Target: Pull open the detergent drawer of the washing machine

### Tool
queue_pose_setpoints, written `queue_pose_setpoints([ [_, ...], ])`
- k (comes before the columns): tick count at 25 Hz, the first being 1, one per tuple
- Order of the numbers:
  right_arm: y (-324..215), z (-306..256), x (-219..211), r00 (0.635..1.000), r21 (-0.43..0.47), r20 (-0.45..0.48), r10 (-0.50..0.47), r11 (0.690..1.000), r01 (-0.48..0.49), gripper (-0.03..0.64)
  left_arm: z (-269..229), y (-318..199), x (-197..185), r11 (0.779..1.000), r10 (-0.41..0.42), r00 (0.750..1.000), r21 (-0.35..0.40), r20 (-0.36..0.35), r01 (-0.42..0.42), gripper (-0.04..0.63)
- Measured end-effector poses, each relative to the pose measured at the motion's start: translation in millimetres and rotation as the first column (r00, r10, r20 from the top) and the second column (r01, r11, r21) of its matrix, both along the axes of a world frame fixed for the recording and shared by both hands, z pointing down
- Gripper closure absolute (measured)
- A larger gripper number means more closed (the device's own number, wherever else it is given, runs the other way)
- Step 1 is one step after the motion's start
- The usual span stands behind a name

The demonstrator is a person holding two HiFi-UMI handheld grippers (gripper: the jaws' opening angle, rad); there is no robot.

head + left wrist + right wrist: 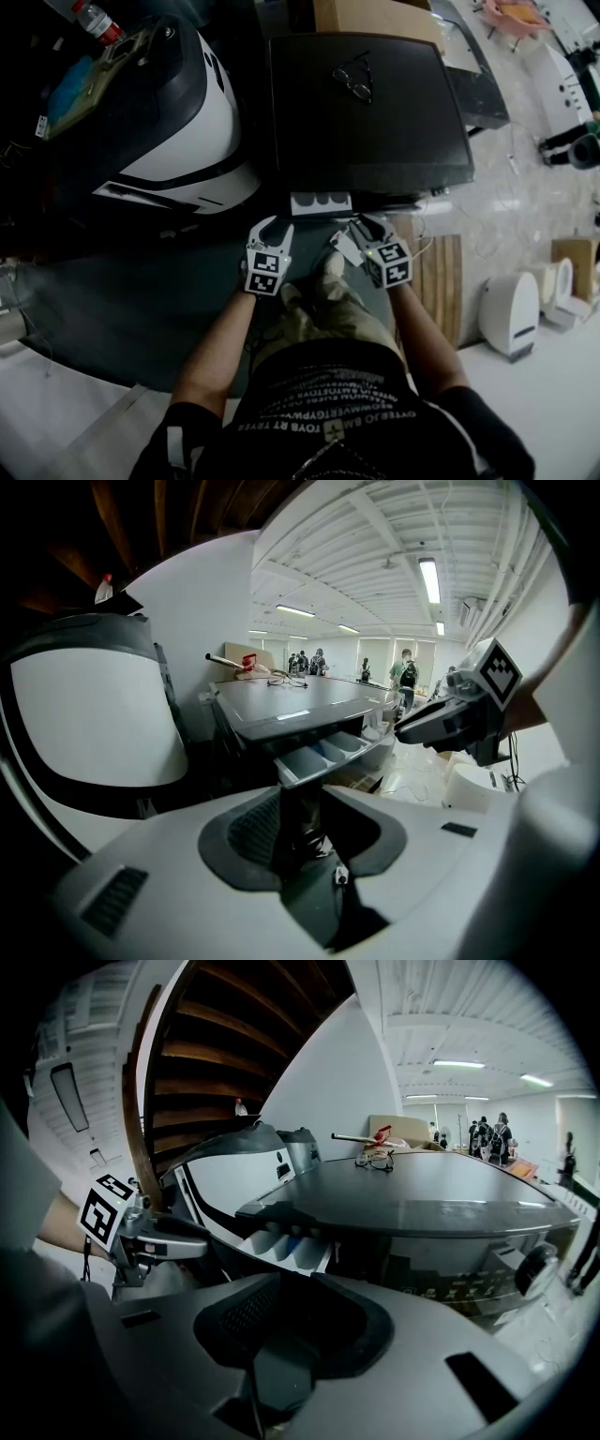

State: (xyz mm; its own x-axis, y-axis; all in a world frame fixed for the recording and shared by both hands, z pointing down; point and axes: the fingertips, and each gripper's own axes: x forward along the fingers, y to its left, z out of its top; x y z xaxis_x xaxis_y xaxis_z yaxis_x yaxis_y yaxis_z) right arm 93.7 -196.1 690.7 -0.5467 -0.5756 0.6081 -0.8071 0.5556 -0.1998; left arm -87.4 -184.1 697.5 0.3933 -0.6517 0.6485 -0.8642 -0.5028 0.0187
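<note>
Head view: washing machine (370, 122), dark flat top, at 12 o'clock from the person. The detergent drawer (321, 202) stands pulled out of the front's upper edge, with pale compartments showing. It lies just beyond both tools and between their tips.

Left tool (272, 227): at 7 o'clock of the drawer, pointing forward and down. Its own view shows the jaws apart with nothing between them. The drawer is straight ahead past the tips, and no contact is seen.

Right tool (367, 230): at 5 o'clock of the drawer. Jaws apart and empty. In its view the drawer sits ahead at roughly 11 o'clock, not touched.

Glasses (354, 80) lie on the washer top toward its far edge. A second machine (178, 122), white and black, stands at 9 o'clock of the washer, with a bottle (98, 21) beyond it. Wooden slats (442, 272) lie on the floor at 3 o'clock of the right tool.
</note>
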Motion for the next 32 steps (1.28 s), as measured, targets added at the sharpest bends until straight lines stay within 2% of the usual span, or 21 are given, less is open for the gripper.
queue_pose_setpoints([
  [26,35.1,0.1,4.8,0.999,-0.033,0.034,0.019,0.999,-0.018,0.523,0.2,35.5,4.8,1.0,0.02,1.0,-0.023,-0.007,-0.02,0.474],
  [32,38.0,4.6,6.7,0.999,-0.016,0.042,0.02,1.0,-0.019,0.525,0.7,40.2,4.5,0.999,0.019,1.0,-0.026,-0.013,-0.019,0.474],
])
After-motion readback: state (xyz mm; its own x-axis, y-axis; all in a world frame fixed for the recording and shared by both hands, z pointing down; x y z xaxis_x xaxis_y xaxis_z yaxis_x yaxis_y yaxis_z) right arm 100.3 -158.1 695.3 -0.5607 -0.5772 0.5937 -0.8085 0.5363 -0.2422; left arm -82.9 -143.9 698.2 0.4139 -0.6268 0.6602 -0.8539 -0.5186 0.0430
